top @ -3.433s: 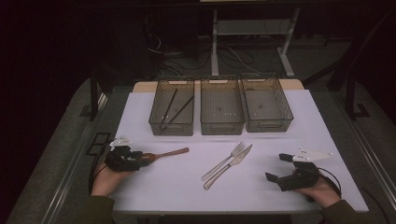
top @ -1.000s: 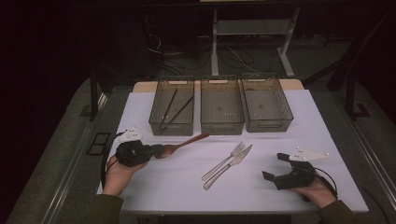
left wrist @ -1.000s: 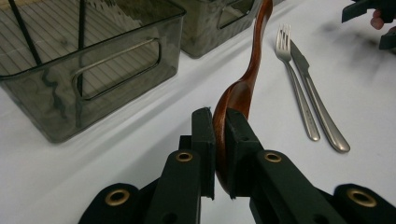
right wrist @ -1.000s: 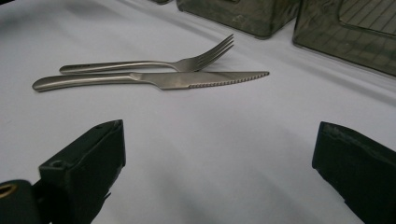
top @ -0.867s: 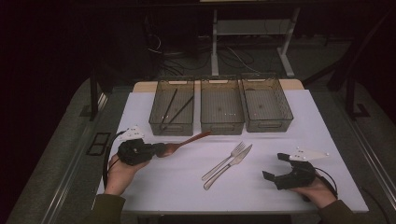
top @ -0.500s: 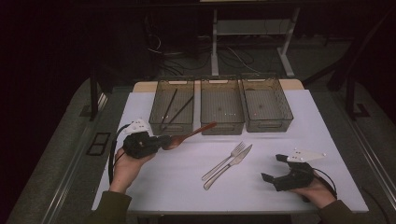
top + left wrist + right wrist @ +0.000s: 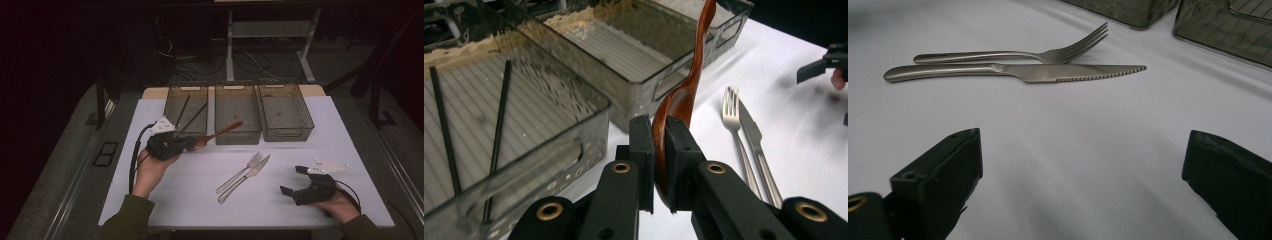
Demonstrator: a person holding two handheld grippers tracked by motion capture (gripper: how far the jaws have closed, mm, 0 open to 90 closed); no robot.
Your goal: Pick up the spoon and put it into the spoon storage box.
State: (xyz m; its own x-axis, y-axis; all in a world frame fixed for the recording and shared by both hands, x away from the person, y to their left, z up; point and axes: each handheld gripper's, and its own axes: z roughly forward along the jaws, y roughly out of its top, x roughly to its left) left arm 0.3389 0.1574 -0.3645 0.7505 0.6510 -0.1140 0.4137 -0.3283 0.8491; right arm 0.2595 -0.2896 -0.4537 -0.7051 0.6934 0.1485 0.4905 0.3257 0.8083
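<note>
Meanwhile, the wooden spoon (image 7: 684, 100) was kept pinched by the left hand-held gripper (image 7: 660, 150) and had been lifted from the bench (image 7: 280, 200) toward the middle tray (image 7: 238, 115). The right hand-held gripper (image 7: 1083, 165) was left spread, unmoved.

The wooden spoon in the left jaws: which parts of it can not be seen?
- Wooden spoon, left gripper view: the bowl's lower part is hidden between the closed jaws of the left gripper; the handle end is cut off by the top edge.
- High view: the bowl is hidden by the gripper.
</note>
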